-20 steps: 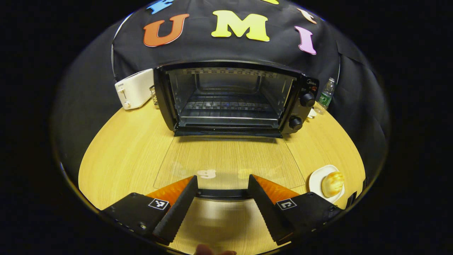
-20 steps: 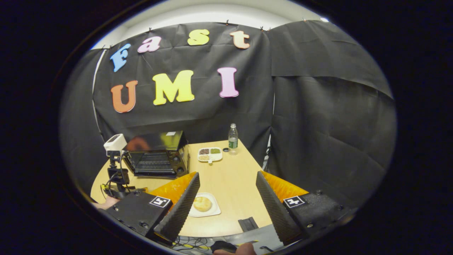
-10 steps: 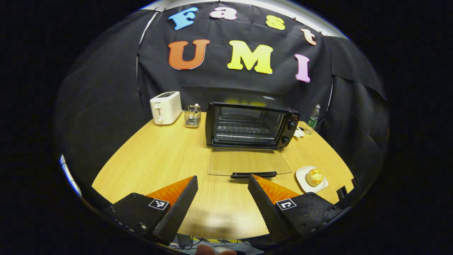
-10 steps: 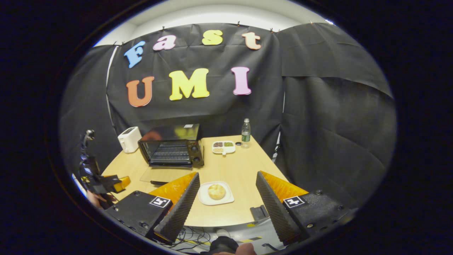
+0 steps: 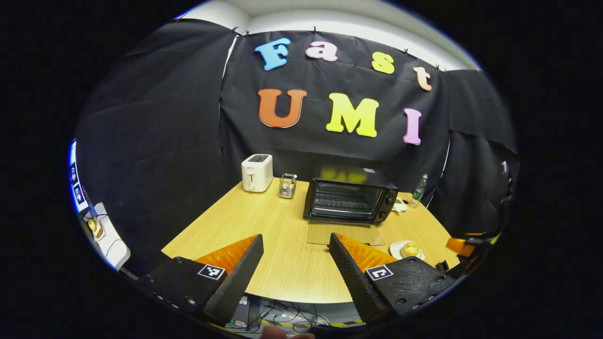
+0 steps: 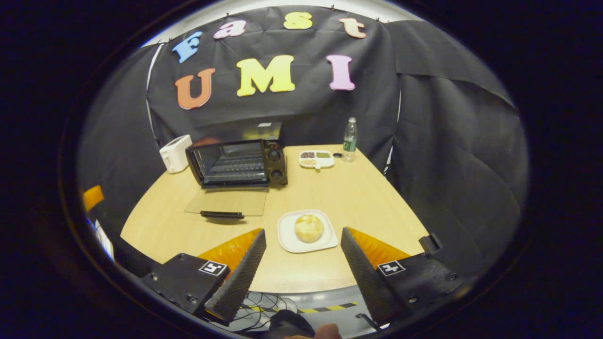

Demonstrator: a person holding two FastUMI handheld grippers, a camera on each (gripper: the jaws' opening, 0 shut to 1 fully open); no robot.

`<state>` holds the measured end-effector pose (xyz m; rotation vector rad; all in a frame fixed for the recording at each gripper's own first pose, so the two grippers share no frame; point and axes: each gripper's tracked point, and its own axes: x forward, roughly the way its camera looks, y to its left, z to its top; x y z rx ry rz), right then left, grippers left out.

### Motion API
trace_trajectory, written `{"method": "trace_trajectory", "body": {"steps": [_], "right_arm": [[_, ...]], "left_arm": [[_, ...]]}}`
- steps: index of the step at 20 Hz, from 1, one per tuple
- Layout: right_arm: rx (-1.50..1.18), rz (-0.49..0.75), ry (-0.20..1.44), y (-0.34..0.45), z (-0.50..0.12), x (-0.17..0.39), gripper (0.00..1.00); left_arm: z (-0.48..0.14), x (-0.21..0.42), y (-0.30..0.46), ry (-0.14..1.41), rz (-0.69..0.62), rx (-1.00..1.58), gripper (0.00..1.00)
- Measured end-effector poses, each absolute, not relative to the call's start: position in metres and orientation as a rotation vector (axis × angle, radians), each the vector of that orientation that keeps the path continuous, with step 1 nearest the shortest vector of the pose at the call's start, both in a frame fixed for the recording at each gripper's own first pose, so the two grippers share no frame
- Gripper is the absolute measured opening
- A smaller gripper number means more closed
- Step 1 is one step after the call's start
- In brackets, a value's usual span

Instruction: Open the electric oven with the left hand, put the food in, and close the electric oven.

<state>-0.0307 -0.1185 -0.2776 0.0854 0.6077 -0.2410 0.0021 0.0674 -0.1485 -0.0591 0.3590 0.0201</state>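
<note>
The black electric oven [image 5: 348, 200] stands at the back of the wooden table [image 5: 264, 230], its glass door [image 5: 344, 234] lying flat and open. In the right gripper view the oven [image 6: 238, 162] shows an empty rack, and the door [image 6: 228, 201] ends in a dark handle [image 6: 221, 214]. A round bun [image 6: 309, 228] lies on a white plate [image 6: 287, 238] near the front edge. My right gripper [image 6: 302, 233] is open, just short of the plate and above the table's front edge. My left gripper [image 5: 296, 240] is open and empty, back from the table. The bun [image 5: 409, 248] lies to its right.
A white toaster [image 5: 256, 172] and a wire rack [image 5: 286, 185] stand left of the oven. A water bottle [image 6: 349, 133] and a divided dish [image 6: 316, 159] sit behind it to the right. Cables lie on the floor below the table edge [image 6: 301, 287].
My left gripper has let go of the door handle and drawn far back from the oven. My right gripper has come forward and dipped toward the plate with the bun.
</note>
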Motion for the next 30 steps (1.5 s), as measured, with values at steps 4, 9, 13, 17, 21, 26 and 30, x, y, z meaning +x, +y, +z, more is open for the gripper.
{"method": "trace_trajectory", "body": {"steps": [4, 9, 13, 17, 21, 26, 30], "right_arm": [[0.097, -0.230, 0.656, -0.124, -0.330, 0.006, 1.00], [0.105, -0.253, 0.737, -0.147, -0.396, 0.040, 1.00], [0.111, -0.266, 0.788, -0.168, -0.435, 0.062, 1.00], [0.120, -0.234, 0.825, -0.166, -0.452, 0.068, 1.00], [0.124, -0.222, 0.832, -0.165, -0.451, 0.073, 0.87], [0.137, -0.231, 0.835, -0.165, -0.442, 0.072, 0.65], [0.175, -0.228, 0.793, -0.154, -0.409, 0.063, 0.58]], "left_arm": [[-0.107, 0.013, 0.068, 0.319, 0.054, -0.033, 0.93], [-0.085, 0.037, 0.051, 0.314, 0.095, -0.054, 0.93], [-0.089, 0.051, 0.036, 0.331, 0.130, -0.065, 0.93], [-0.095, 0.058, 0.021, 0.361, 0.128, -0.058, 0.93], [-0.099, 0.065, 0.016, 0.386, 0.114, -0.054, 0.93], [-0.102, 0.074, 0.015, 0.396, 0.084, -0.068, 0.93], [-0.099, 0.082, 0.016, 0.383, 0.060, -0.077, 0.93]]}}
